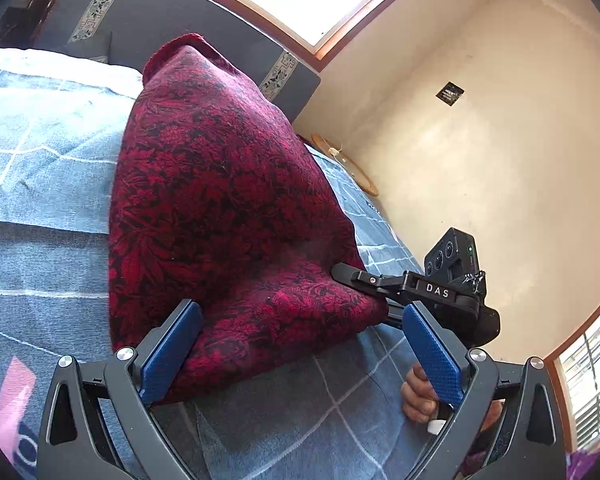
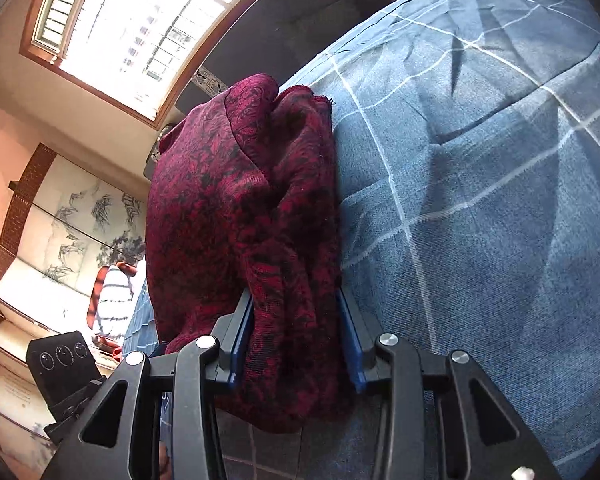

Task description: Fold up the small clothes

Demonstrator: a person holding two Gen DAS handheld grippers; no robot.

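Now red garment [image 2: 244,216] bunched between right tongs [image 2: 296,316] — clamped; left tongs [image 1: 300,344] spread, garment corner between.

Each gripper, left [image 1: 300,356] and right [image 2: 296,344], has black angular linkage arms with round silver pivot screws and blue textured finger pads [image 1: 432,356]. The right unit's body carries white "DAS" lettering.

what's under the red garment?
The red patterned garment lies on the blue checked bedspread, which shows all around it. Anything directly beneath the cloth is covered.
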